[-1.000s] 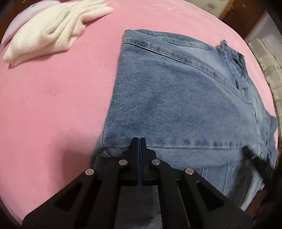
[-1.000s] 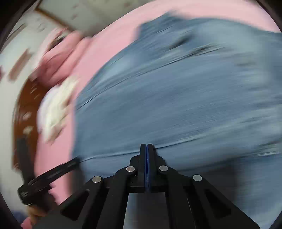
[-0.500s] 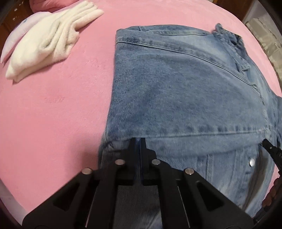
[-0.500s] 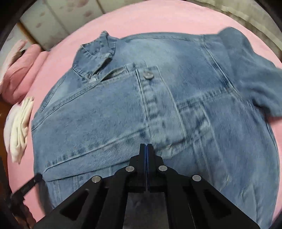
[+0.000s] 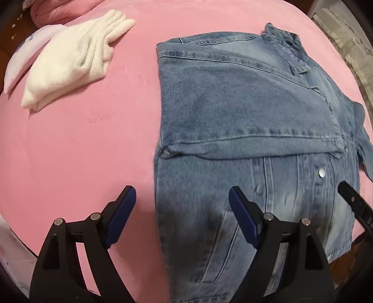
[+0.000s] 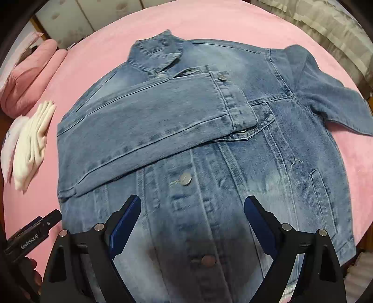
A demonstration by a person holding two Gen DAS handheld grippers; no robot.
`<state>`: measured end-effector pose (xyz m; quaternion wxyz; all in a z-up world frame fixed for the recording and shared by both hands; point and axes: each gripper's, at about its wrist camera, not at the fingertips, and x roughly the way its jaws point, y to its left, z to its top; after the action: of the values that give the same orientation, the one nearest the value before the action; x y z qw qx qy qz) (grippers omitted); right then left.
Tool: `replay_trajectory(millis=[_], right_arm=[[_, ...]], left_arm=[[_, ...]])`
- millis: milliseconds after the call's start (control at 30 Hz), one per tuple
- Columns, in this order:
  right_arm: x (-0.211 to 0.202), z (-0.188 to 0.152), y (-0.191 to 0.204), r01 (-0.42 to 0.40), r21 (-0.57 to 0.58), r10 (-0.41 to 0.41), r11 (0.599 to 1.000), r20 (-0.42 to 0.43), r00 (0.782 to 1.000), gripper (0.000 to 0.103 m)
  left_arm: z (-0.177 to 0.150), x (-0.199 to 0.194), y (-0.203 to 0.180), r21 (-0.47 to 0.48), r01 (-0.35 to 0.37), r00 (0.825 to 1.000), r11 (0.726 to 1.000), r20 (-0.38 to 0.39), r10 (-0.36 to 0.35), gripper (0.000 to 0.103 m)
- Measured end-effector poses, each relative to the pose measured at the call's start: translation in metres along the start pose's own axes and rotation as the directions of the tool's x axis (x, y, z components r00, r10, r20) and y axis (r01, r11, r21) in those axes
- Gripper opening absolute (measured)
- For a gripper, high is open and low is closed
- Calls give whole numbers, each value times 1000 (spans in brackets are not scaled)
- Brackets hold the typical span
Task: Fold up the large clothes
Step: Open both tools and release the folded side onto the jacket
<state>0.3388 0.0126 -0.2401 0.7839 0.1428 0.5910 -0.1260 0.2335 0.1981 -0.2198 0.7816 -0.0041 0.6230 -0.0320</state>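
Note:
A blue denim jacket (image 6: 209, 144) lies front up on the pink bedspread (image 6: 233, 21). Its left sleeve (image 6: 144, 121) is folded across the chest, cuff near the button placket. The other sleeve (image 6: 331, 102) sticks out to the right. My left gripper (image 5: 181, 212) hangs above the jacket's left edge (image 5: 160, 186), jaws opening, nothing between them. My right gripper (image 6: 193, 221) hovers over the lower placket, jaws opening too, with no cloth pinched. Each gripper's tip shows at the edge of the other's view: the right gripper (image 5: 354, 205), the left gripper (image 6: 32, 235).
A folded white fleece garment (image 5: 77, 56) lies on the bedspread to the jacket's left, beside a pale lilac cloth (image 5: 25, 51). Pink pillows (image 6: 28, 79) sit at the far left. Cupboard doors (image 6: 98, 14) and a beige ruffled curtain (image 6: 326, 28) stand beyond the bed.
Both grippers were shut on the denim at the folded sleeve; now both stand wide with the cloth let go. Both have lifted away, so more of the jacket shows.

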Motion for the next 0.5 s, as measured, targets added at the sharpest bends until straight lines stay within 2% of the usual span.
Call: replay_trajectory(millis=[200,300,500], right_arm=[[-27,-3,10,-15,-13,16,1000,40,999,91],[-41,-3,7,-23,-7,24,1000,66,998,91],[-47,-1,-14,-50,27,48,998,78,996,91]], left_arm=[[-11,-10,0,5,25,1000,1000,-18,-25,80],[-16,-15,-12,36,13,1000,999,4,-13,80],[-23,-24,-41,52,17,1000,999,0,-17,80]])
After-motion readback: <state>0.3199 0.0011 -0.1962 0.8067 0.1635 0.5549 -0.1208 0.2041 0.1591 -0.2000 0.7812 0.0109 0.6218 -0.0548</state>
